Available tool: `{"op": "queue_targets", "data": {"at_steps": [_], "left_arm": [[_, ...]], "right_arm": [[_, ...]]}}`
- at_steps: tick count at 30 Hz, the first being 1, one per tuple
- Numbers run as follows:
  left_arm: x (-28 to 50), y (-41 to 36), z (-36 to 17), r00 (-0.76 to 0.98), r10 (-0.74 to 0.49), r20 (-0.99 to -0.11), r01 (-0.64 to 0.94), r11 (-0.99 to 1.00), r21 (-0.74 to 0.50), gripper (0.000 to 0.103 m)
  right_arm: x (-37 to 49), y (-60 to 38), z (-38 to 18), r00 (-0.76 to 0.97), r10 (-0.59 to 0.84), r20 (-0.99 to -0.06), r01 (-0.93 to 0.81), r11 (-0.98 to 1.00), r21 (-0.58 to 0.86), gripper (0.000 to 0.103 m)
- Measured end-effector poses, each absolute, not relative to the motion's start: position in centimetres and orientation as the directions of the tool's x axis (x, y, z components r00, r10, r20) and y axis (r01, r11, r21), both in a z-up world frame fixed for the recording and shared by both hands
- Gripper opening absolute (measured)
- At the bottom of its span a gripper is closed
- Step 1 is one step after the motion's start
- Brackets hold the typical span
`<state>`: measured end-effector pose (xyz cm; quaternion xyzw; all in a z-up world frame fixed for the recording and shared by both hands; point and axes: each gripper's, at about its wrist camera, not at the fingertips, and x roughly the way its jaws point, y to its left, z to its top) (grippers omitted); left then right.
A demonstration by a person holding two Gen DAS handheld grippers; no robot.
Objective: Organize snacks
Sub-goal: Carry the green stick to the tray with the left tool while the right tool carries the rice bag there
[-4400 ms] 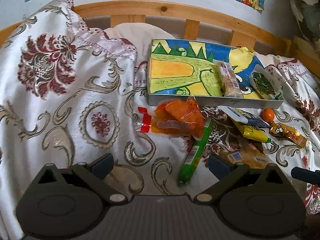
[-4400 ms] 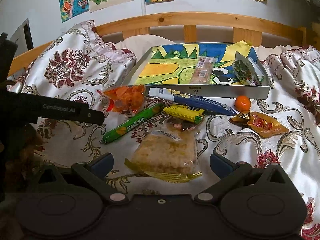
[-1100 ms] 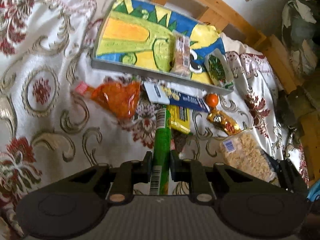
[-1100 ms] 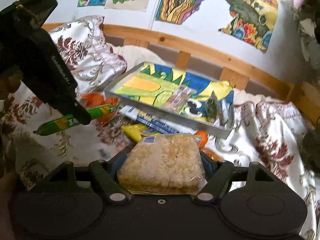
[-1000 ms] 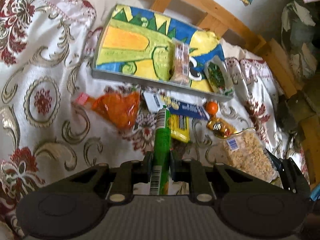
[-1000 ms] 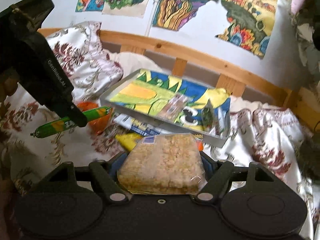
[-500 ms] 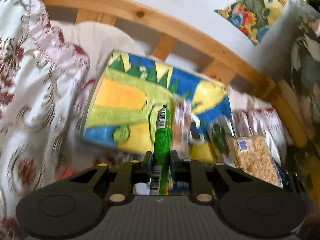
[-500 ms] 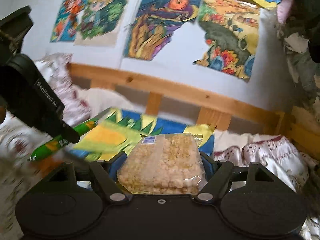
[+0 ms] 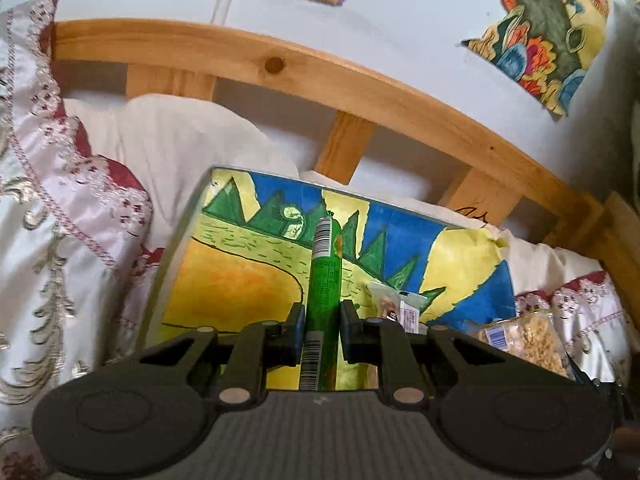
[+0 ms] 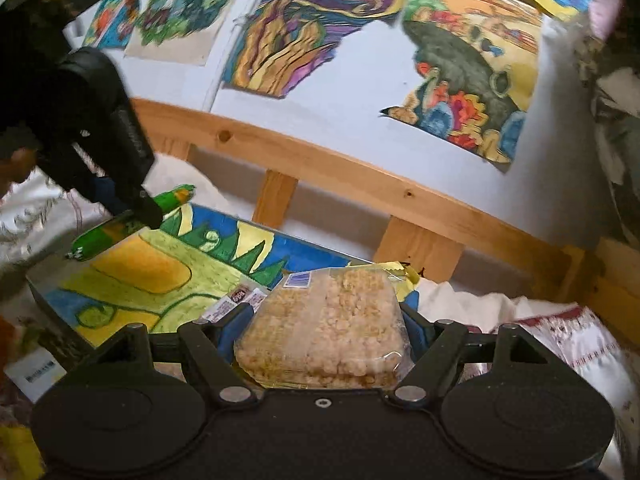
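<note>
My left gripper (image 9: 320, 330) is shut on a long green snack stick (image 9: 325, 280) and holds it above the tray (image 9: 176, 240), whose floor is a coloured drawing. The stick and the left gripper also show in the right wrist view (image 10: 132, 224), over the tray's left part (image 10: 44, 292). My right gripper (image 10: 324, 336) is shut on a clear pack of puffed rice cake (image 10: 324, 320), held near the tray's right side; the pack also shows in the left wrist view (image 9: 528, 340). A wrapped snack bar (image 9: 394, 306) lies in the tray.
A wooden bed rail (image 9: 360, 92) runs behind the tray, with a white pillow (image 9: 180, 140) under it. An embroidered satin bedspread (image 9: 48, 200) covers the bed. Drawings hang on the wall (image 10: 320, 20). A blue-and-white packet (image 10: 36, 368) lies at the tray's near left.
Both grippers have moved forward and closer to the tray, each still holding its snack. The loose snacks on the bedspread have dropped out of view below.
</note>
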<state>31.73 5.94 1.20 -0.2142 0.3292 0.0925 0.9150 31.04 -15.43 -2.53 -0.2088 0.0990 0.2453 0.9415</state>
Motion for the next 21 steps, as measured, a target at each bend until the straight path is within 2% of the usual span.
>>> {"op": "queue_targets", "data": {"at_steps": [7, 21], "left_arm": [[34.4, 4.8, -2.5, 0.733, -0.004, -0.681, -0.313, 0.887, -0.341, 0.019], [34.8, 3.9, -4.8, 0.713, 0.023, -0.701, -0.337, 0.888, -0.314, 0.019]], "right_arm": [[32.1, -13.6, -4.7, 0.871, 0.375, -0.316, -0.487, 0.736, -0.469, 0.077], [33.0, -13.0, -6.5, 0.854, 0.367, -0.368, -0.510, 0.724, -0.463, 0.078]]}}
